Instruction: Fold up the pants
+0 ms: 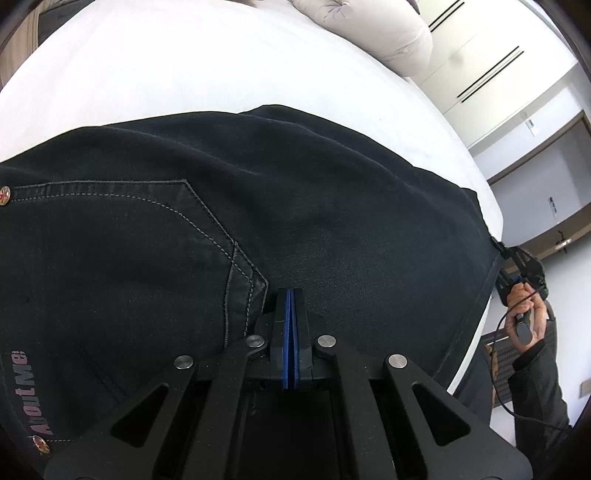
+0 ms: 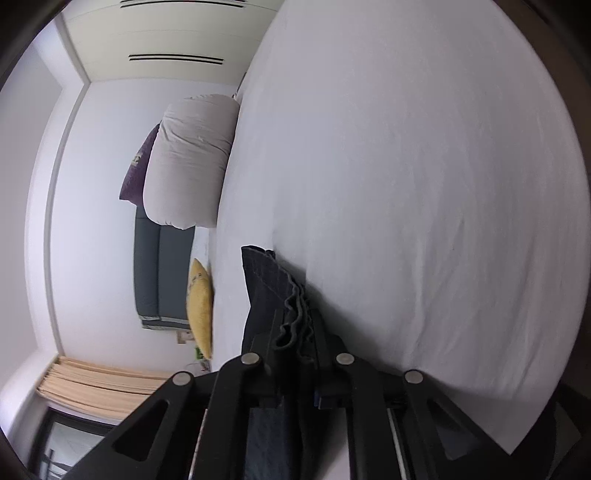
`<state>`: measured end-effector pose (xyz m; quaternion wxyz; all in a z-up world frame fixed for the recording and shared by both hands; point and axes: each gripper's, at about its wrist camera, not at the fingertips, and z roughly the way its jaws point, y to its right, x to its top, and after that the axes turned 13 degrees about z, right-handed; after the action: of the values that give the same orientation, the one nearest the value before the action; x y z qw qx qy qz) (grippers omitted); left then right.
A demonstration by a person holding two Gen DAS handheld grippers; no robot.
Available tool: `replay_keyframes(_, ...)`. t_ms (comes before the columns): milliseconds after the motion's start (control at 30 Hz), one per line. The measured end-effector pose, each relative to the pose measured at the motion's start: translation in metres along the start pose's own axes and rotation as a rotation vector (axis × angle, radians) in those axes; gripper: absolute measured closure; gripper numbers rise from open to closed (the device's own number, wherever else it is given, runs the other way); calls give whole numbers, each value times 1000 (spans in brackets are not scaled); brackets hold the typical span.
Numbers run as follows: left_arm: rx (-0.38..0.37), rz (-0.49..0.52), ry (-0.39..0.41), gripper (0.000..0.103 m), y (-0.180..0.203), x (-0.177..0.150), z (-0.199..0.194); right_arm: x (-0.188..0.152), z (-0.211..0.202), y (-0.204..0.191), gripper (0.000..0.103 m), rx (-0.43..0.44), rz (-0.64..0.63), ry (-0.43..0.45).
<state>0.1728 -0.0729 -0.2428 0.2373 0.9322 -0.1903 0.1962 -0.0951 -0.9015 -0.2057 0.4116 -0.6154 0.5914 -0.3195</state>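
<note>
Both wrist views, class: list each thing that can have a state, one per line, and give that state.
Pants: dark denim, spread flat on the bed, back pocket up.
Left tool: shut, blue pads together, tips at the pants by the pocket corner.
Right tool: shut on bunched hem layers.
Bed sheet: white, mostly smooth.
Pillow: at the bed's edge.

A white bed (image 2: 406,184) fills the room, a grey pillow (image 2: 188,162) beside white walls (image 2: 96,206) and beige curtains (image 2: 92,384).

a white-sheeted bed (image 1: 184,74) carried dark pants (image 1: 258,203) spread flat near its edge; a pale rolled duvet (image 1: 376,33) lay beyond the pants.
</note>
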Motion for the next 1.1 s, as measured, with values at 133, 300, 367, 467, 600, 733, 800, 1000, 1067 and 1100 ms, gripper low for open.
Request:
replay_keyframes(133, -3, -2, 3, 103, 1, -1, 0, -19, -2, -25, 92, -47, -101, 43)
replay_keyframes(300, -13, -18, 12, 103, 2, -3, 2, -96, 14, -94, 92, -148, -478, 1)
replay_keyframes(367, -21, -29, 15, 103, 1, -3, 3, -151, 28, -118, 92, -210, -693, -44)
replay_keyframes(467, -31, -44, 21, 103, 2, -3, 0, -238, 52, -126, 92, -322, -1017, -119)
replay_keyframes(600, -113, -94, 57, 103, 1, -2, -6, -316, 89, -98, 92, -451, -1257, -201)
replay_keyframes(733, -174, -124, 85, 103, 3, 4, -11, -345, 107, -76, 92, -549, -1436, -118)
replay_keyframes(800, -213, -146, 84, 103, 5, 9, -7, -345, 106, -80, 92, -550, -1451, -100)
replay_keyframes(1000, -311, -171, 47, 103, 19, 26, 9, -377, 83, -94, 92, -480, -1534, -33)
replay_keyframes(1067, -353, -193, 35, 103, 22, 31, 14, -392, 73, -99, 92, -443, -1526, -25)
replay_keyframes(1100, -370, -205, 31, 103, 22, 32, 15, -399, 70, -101, 92, -429, -1532, -18)
